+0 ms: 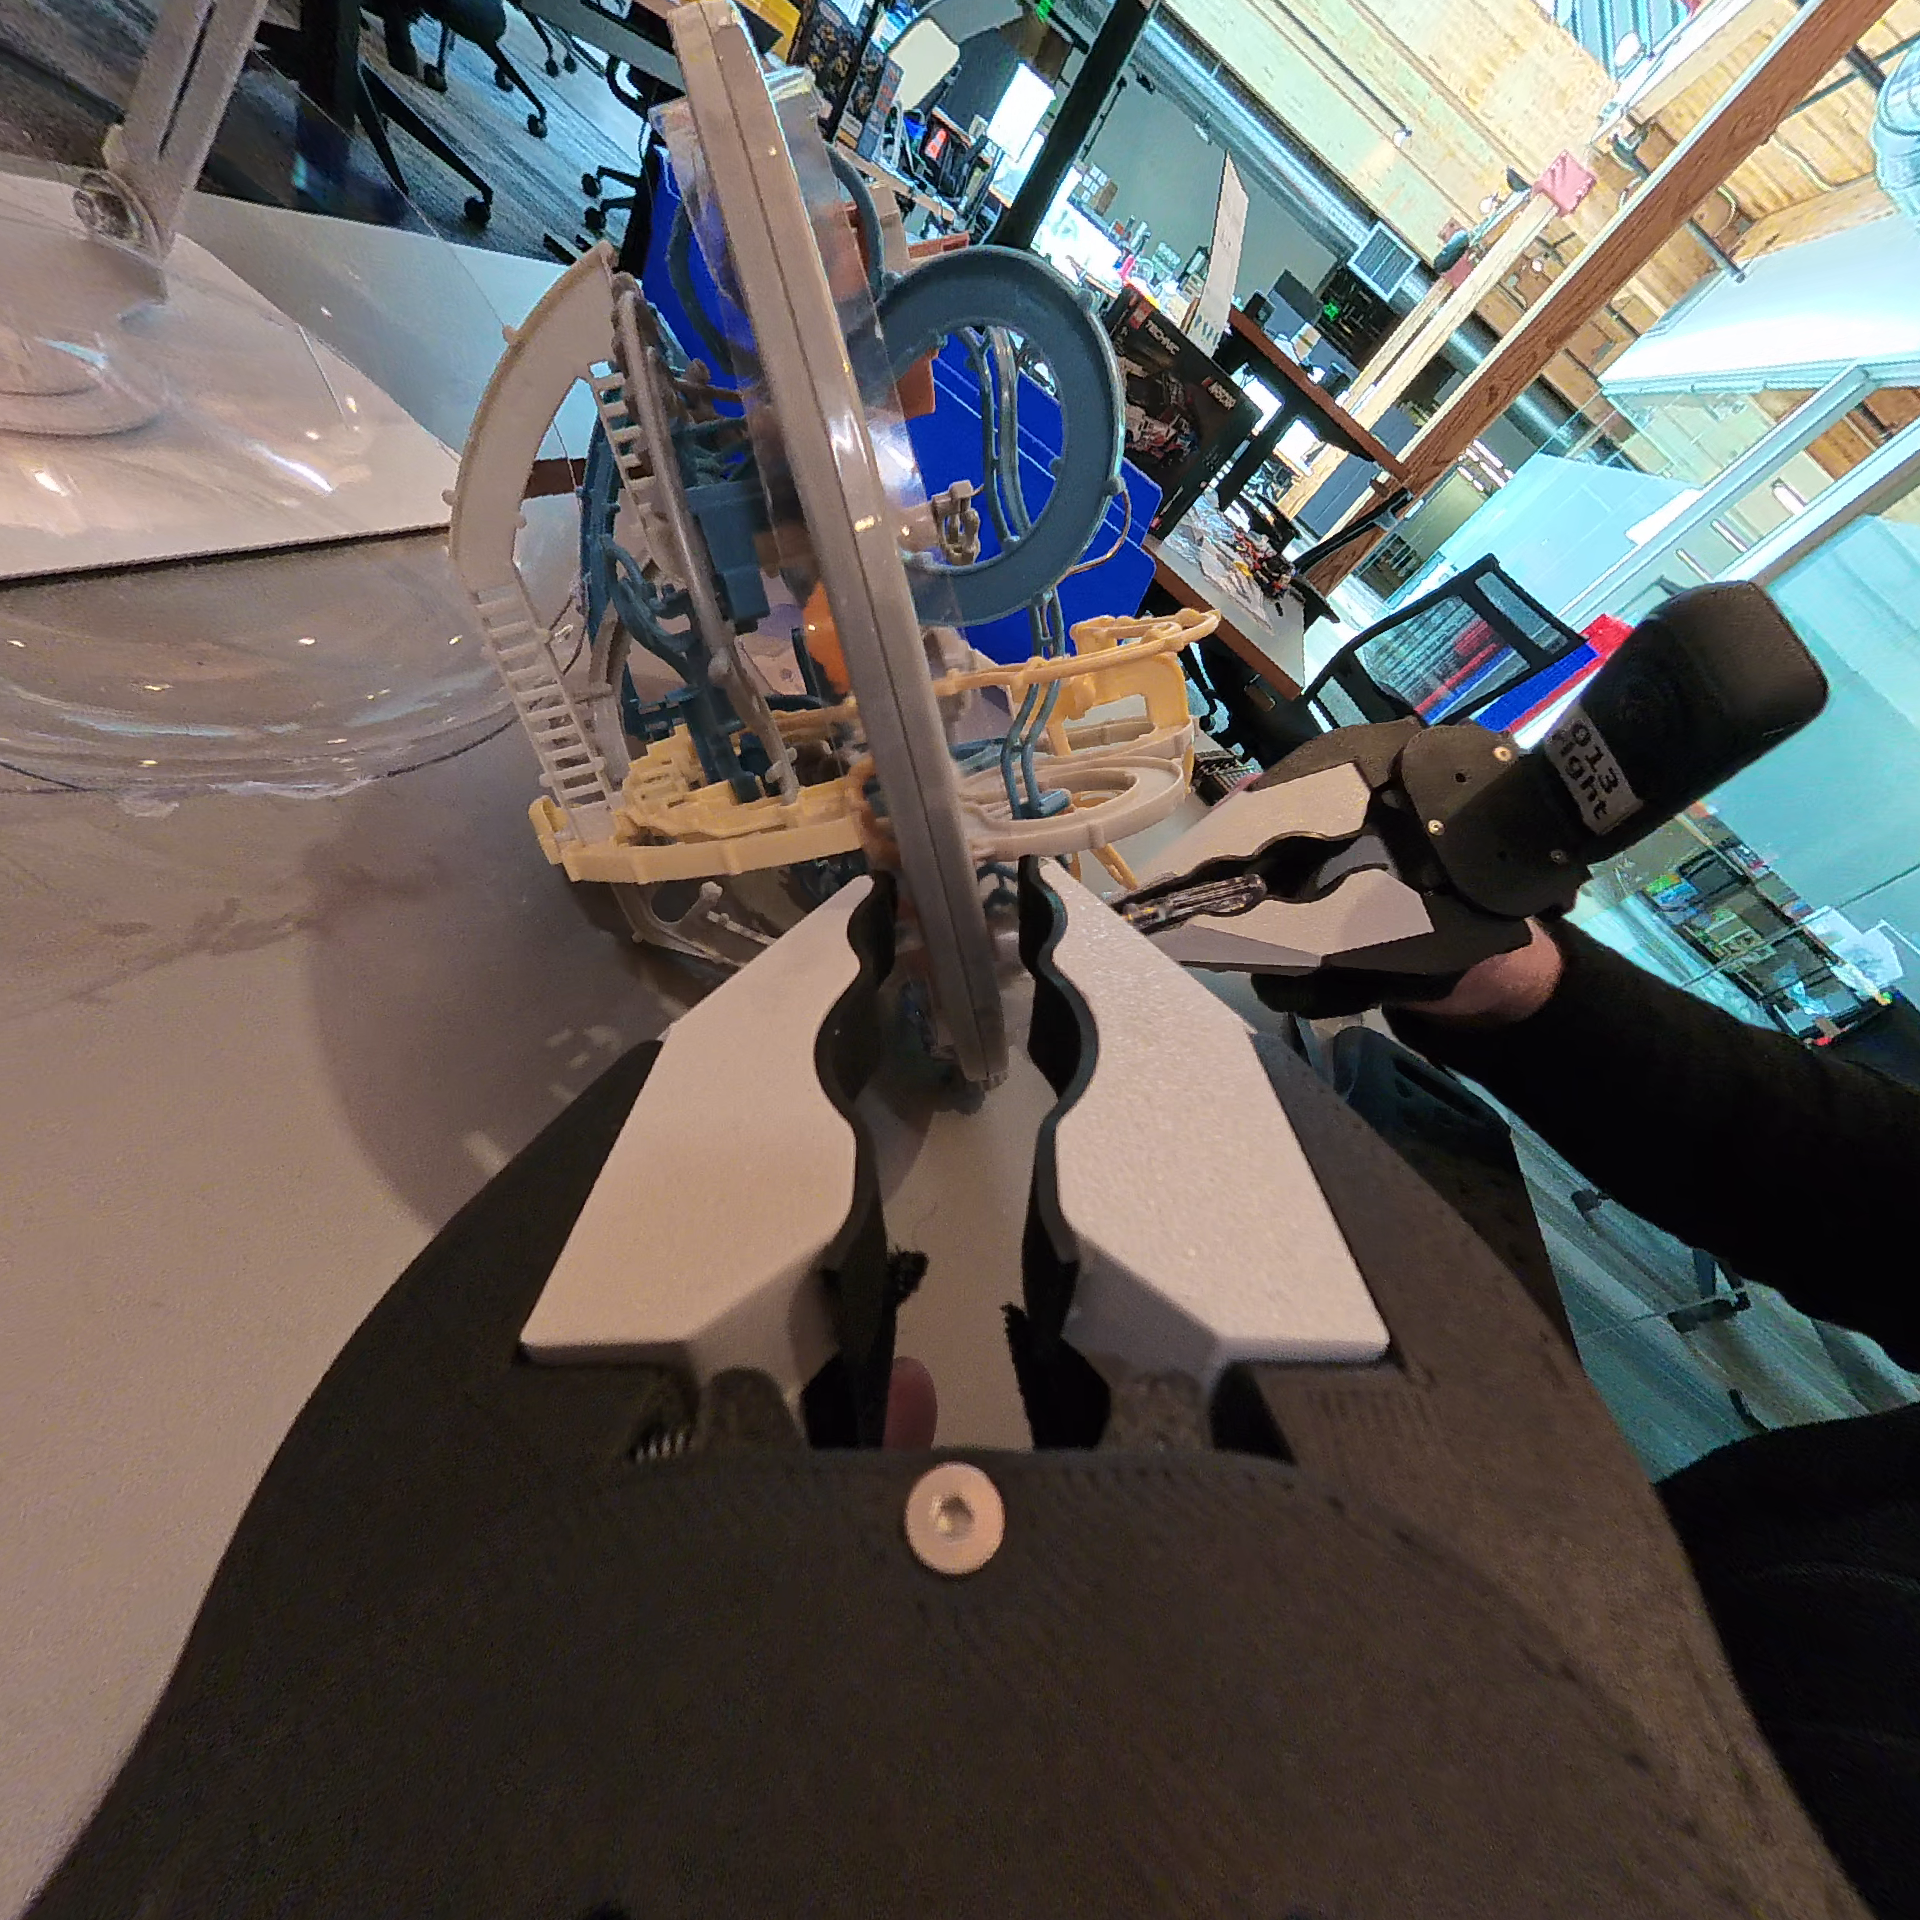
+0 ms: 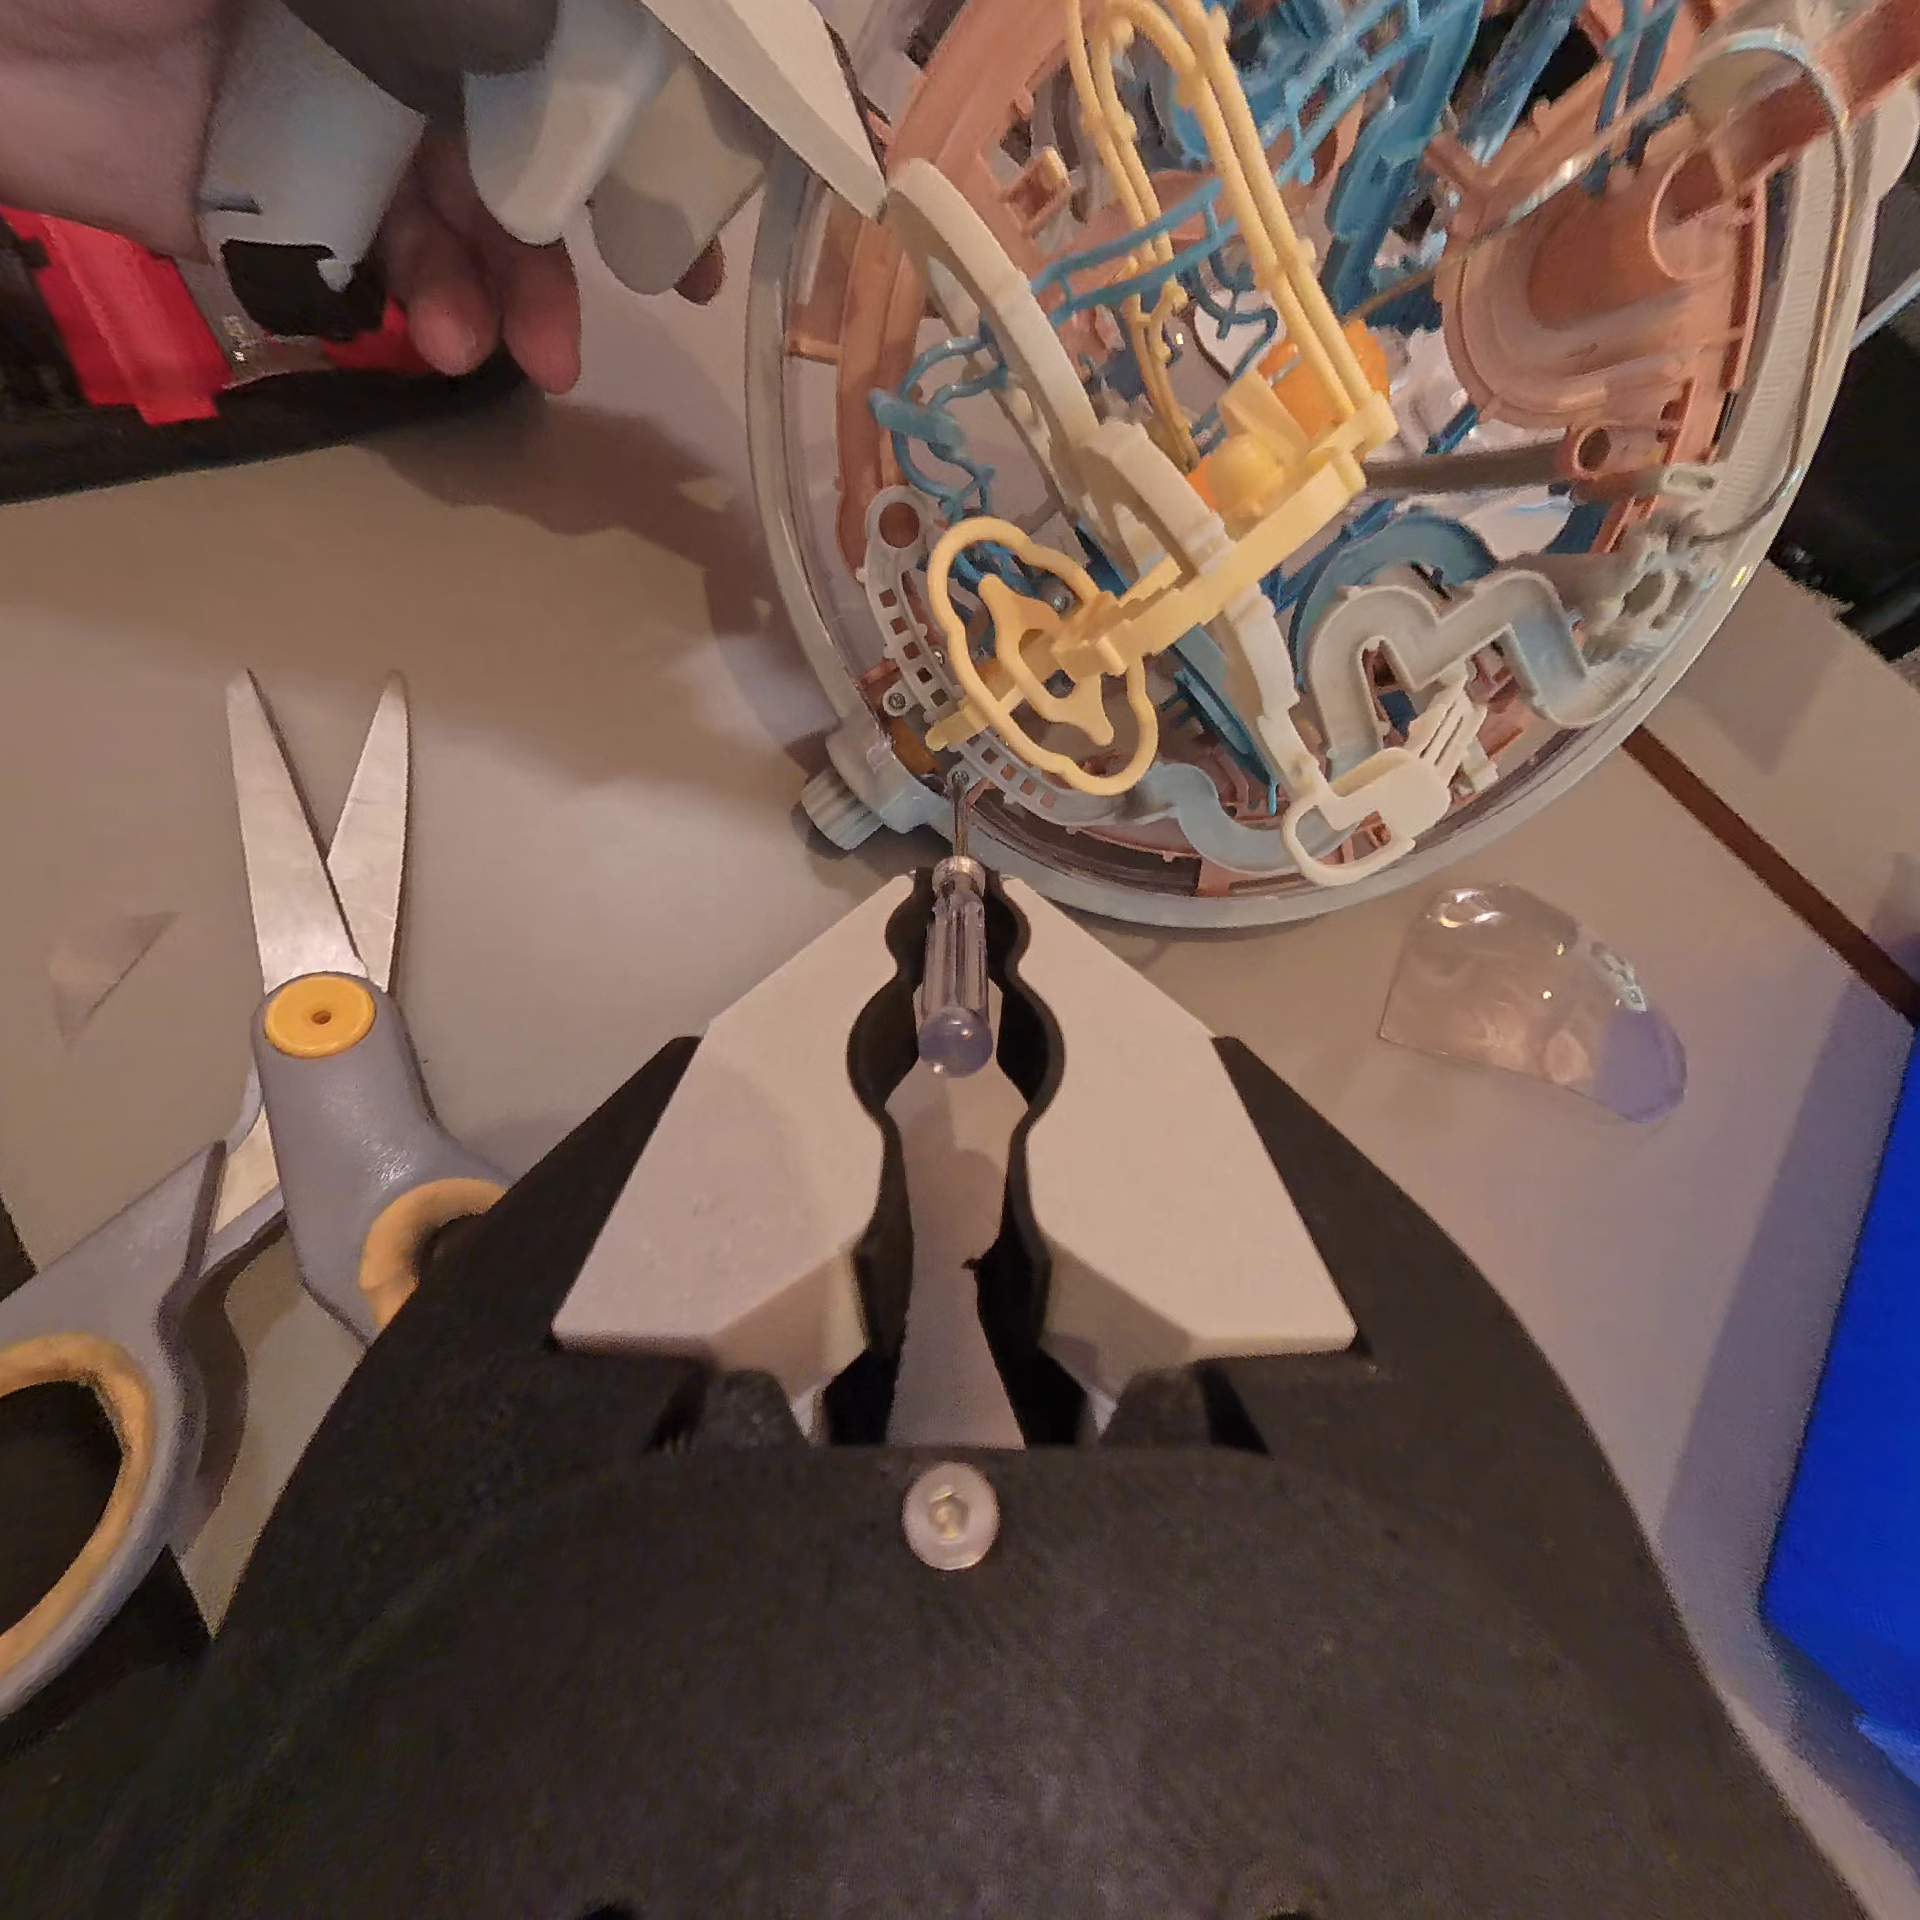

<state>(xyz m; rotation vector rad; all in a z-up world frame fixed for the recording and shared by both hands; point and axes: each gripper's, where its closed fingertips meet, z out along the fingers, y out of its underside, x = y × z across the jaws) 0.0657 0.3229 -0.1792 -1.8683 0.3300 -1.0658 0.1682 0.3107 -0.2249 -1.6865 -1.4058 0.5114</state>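
Observation:
A maze ball of cream, blue and orange plastic tracks (image 2: 1247, 520) stands on the grey table (image 2: 540, 644), with its clear shell partly off. My left gripper (image 1: 956, 883) is shut on the maze's grey ring (image 1: 831, 499) and holds it on edge; one of its fingers (image 2: 821, 114) shows at the ball's rim in the right wrist view. My right gripper (image 2: 954, 883) is shut on a small screwdriver with a clear handle (image 2: 951, 977). The screwdriver's tip touches a screw at the ball's lower rim. The right gripper (image 1: 1164, 914) and the screwdriver (image 1: 1195, 896) also show in the left wrist view.
Grey and yellow scissors (image 2: 312, 935) lie open to the left of my right gripper. A clear shell shard (image 2: 1527, 997) lies to the right, beside a blue block (image 2: 1849, 1351). A clear dome half (image 1: 208, 644) lies left of the maze. A person's hand (image 2: 478, 281) holds the left gripper. My hands' fingertips stand some 12 cm from each other.

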